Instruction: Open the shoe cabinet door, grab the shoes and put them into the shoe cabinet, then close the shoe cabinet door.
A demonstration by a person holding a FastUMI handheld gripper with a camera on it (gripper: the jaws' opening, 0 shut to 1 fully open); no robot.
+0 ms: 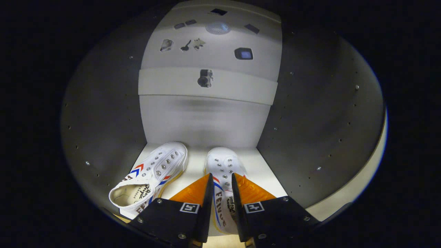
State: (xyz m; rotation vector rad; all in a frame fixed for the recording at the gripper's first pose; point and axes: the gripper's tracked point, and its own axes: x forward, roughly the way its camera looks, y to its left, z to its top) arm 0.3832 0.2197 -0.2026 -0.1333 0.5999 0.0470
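**Inside the cabinet: one shoe down, one in the grip**

The pale walls of the shoe cabinet (103, 113) close in on both sides, dotted with small screws and peg holes, and a light floor panel (262, 165) runs back to the rear wall. Across that rear wall sits a white band, and above it a lighter panel carrying several small dark shapes, too blurred to make out.

On the floor panel lies the left shoe (151, 175), a white lace-up sneaker with metal eyelets and red and blue stripes on its side. Its toe points toward the rear wall and its open heel end faces the camera; it rests apart from the fingers.

The gripper (220, 181) holds the right shoe (224, 165), a matching white sneaker, toe forward. Both fingers are clamped against its sides, with the shoe's side and heel part running back between them. Its toe reaches beyond the fingertips, just beside the other shoe's toe, a strip of floor between them.
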